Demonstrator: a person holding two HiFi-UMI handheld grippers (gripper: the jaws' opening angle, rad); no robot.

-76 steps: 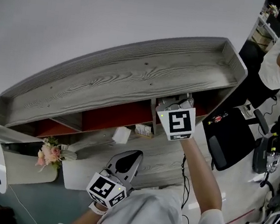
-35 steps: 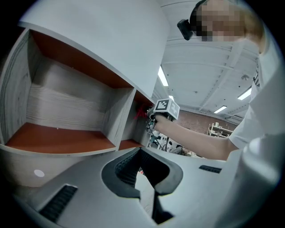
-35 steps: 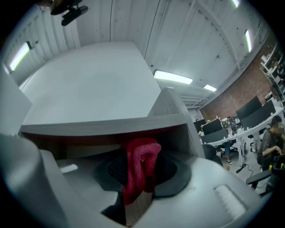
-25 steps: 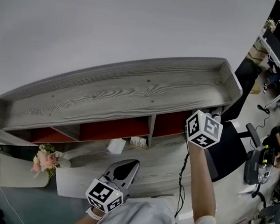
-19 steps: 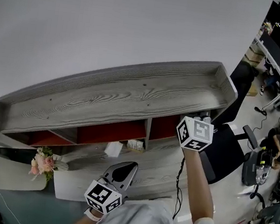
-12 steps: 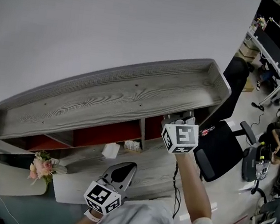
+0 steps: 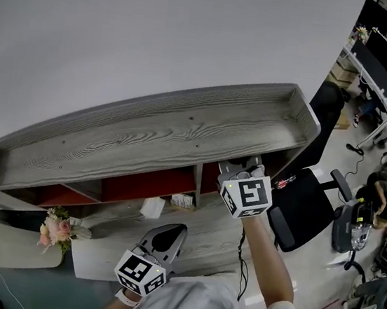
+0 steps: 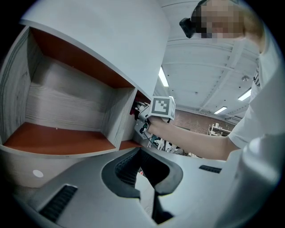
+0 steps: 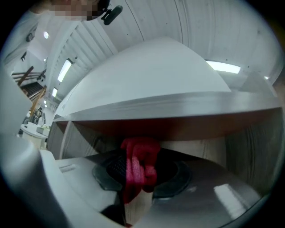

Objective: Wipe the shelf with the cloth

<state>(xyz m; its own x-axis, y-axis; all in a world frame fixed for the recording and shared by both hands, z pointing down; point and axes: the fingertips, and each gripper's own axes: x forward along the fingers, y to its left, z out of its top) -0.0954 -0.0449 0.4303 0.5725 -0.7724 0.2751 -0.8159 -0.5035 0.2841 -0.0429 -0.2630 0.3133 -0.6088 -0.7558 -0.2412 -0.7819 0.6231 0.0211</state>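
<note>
The cloth [image 9: 139, 156] is red, bunched into thick soft folds, and it sits pinched between the fingers of my right gripper [image 9: 140, 173], its top lump bulging above them and a strip hanging down between them; it is at the mouth of the right-hand compartment of the shelf [image 7: 167, 136], just under the red-brown underside of the top board; whether it touches the wood I cannot tell. In the head view my right gripper [image 7: 239, 169] reaches up to that opening with its marker cube facing me; the shelf is grey wood-grain outside, orange-red inside. My left gripper [image 8: 144, 174] hangs low over the desk [image 7: 212, 230], well apart from the right one; its fingers stand a narrow gap apart with nothing between them. A bunch of pink flowers [image 7: 55, 228] lies at the desk's left end.
</note>
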